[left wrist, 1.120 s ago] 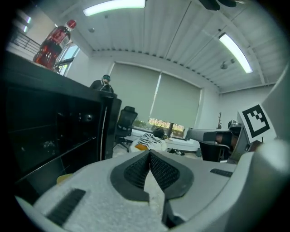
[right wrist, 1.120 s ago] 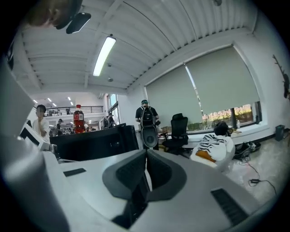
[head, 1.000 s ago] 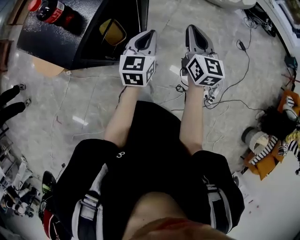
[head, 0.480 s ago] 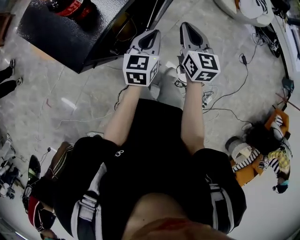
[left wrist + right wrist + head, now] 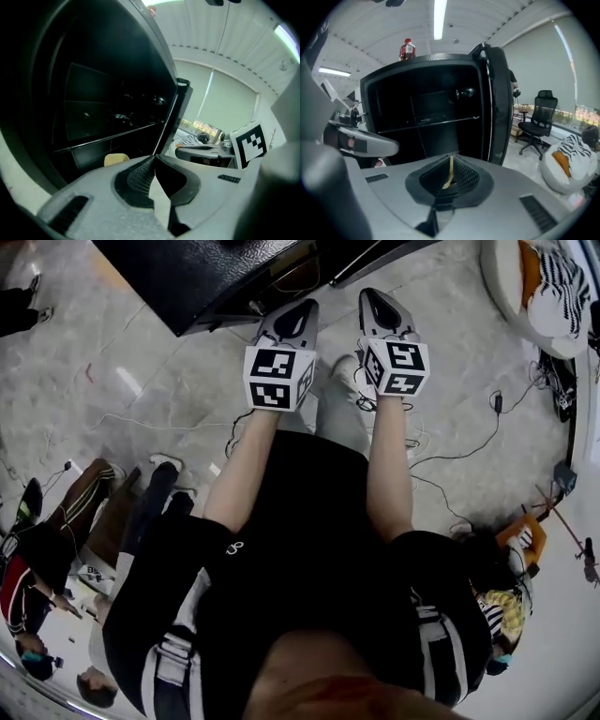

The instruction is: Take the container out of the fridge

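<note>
A black fridge (image 5: 216, 273) stands open at the top of the head view, its door (image 5: 501, 103) swung to the right. The inside is dark, with a shelf (image 5: 440, 119) across it. A pale yellow container (image 5: 116, 159) sits low inside, just beyond my left gripper's tip. My left gripper (image 5: 302, 306) and right gripper (image 5: 368, 294) are held side by side in front of the fridge, short of its opening. The left gripper (image 5: 153, 158) has its jaws shut with nothing between them. The right gripper (image 5: 451, 157) is shut and empty as well.
A cola bottle (image 5: 407, 49) stands on top of the fridge. An office chair (image 5: 539, 117) and a beanbag with striped cloth (image 5: 539, 287) are to the right. Cables (image 5: 469, 437) trail over the marble floor. People sit at the lower left (image 5: 56, 549).
The head view has swung, so the fridge has slid to the top edge and the bottle and container have left that view. Both grippers stay shut, side by side.
</note>
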The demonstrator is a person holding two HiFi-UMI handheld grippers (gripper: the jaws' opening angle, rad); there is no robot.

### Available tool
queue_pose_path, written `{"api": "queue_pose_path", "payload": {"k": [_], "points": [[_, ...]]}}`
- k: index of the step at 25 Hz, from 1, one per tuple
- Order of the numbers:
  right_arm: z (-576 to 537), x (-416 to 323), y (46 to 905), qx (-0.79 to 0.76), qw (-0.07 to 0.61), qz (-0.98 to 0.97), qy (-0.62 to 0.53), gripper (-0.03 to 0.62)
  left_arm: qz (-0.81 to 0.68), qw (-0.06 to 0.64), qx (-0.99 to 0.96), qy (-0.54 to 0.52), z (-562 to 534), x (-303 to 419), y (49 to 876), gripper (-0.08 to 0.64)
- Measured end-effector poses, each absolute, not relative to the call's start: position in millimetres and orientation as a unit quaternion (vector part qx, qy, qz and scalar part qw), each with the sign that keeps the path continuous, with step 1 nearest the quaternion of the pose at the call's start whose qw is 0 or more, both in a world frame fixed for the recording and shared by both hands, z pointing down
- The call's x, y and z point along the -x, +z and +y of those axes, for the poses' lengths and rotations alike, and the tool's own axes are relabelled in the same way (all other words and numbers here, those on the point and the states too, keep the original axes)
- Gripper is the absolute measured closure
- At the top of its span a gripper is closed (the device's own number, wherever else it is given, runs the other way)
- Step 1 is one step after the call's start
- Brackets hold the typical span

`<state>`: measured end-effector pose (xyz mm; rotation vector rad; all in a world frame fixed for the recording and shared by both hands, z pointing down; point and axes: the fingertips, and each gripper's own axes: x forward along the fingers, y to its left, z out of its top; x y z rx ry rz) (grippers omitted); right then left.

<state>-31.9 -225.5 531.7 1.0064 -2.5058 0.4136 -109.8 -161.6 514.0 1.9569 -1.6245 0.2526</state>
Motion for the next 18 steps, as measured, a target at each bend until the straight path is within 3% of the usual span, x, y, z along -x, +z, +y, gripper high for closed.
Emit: {"api": "queue_pose_path", "payload": {"k": [12,14,18], "points": [[-198,123,638,-0.133,0.363,-0.922,0.003,0.574,-0.690,0.305,-0.648,0.108,-106,169,538,0.552],[-193,133,656,-0.098,0.390,-0.915,-0.025,0.496,-0.694,0.306,-0.642,0.112,-99,172,541,0.552],[-188,146,688,-0.048,0.437,-0.894,-0.090,0.491,-0.698,0.305,-0.636,0.121,-92,174,543,0.552]]}}
